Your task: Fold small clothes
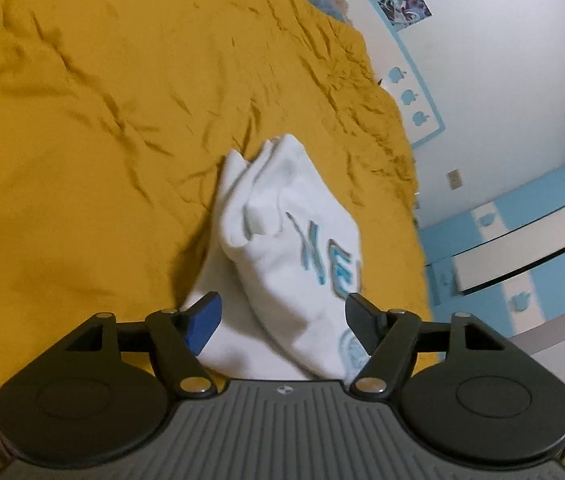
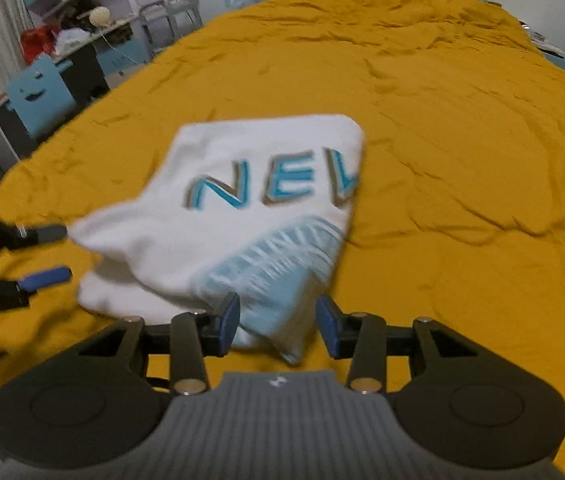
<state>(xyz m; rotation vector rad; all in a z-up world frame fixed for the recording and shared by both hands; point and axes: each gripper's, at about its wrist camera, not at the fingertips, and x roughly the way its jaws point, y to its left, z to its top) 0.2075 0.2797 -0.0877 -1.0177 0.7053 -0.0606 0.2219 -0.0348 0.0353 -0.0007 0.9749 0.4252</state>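
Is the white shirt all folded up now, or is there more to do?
Mostly folded, it looks like. The white shirt lies doubled over in a small bundle on the yellow blanket, its blue letters showing. Nothing is in hand: the left gripper and the right gripper are both open, with only the shirt's edge between their fingers. What may be left is neatening its rumpled end. No other clothes are in view.

black tongs [image 2: 278,320] with blue pads [image 2: 229,317], ribbed, seemingly grey bodies.
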